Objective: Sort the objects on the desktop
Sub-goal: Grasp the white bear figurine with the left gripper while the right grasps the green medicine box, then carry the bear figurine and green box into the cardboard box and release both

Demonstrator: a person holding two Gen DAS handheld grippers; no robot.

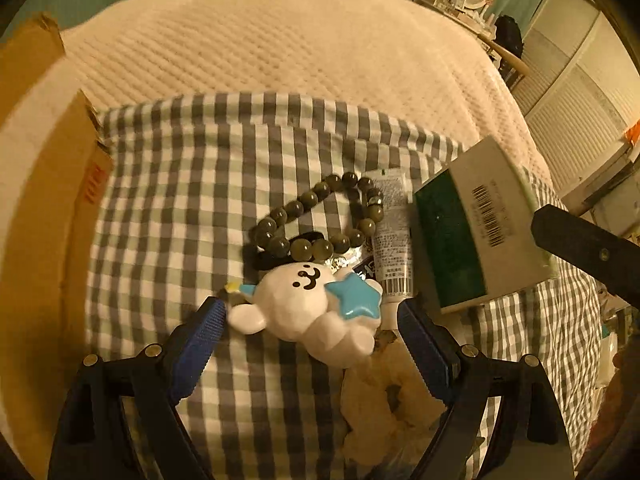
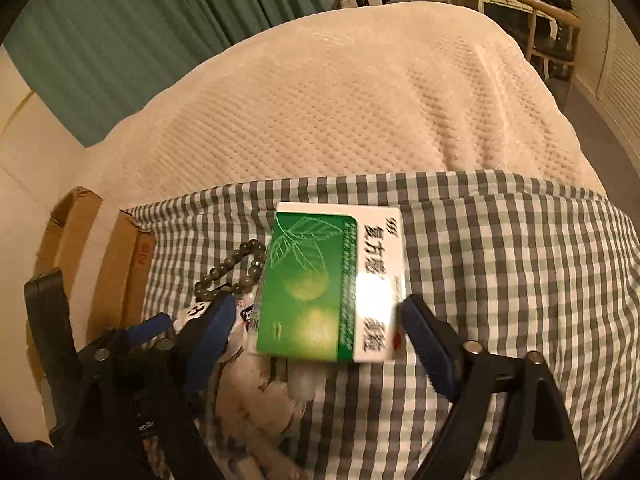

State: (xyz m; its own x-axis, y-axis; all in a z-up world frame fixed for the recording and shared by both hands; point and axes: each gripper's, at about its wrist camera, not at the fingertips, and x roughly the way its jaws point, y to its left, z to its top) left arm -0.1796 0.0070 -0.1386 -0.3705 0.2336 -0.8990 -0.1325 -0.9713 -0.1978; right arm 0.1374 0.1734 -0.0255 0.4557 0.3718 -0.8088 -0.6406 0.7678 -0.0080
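Currently the left gripper is standing open, its blue pads flanking one white bear figure holding a blue star; neither pad is clearly touching it. One bead bracelet is lying just beyond the bear, over one black hair tie. One white tube is lying right of the bracelet, wedged against one green medicine box. One cream scrunchie is sitting near the right pad. The right gripper is also spread open, straddling the box without visibly clamping it. Everything is resting on a checked cloth over a cream blanket. Two cardboard flaps are standing at the left.
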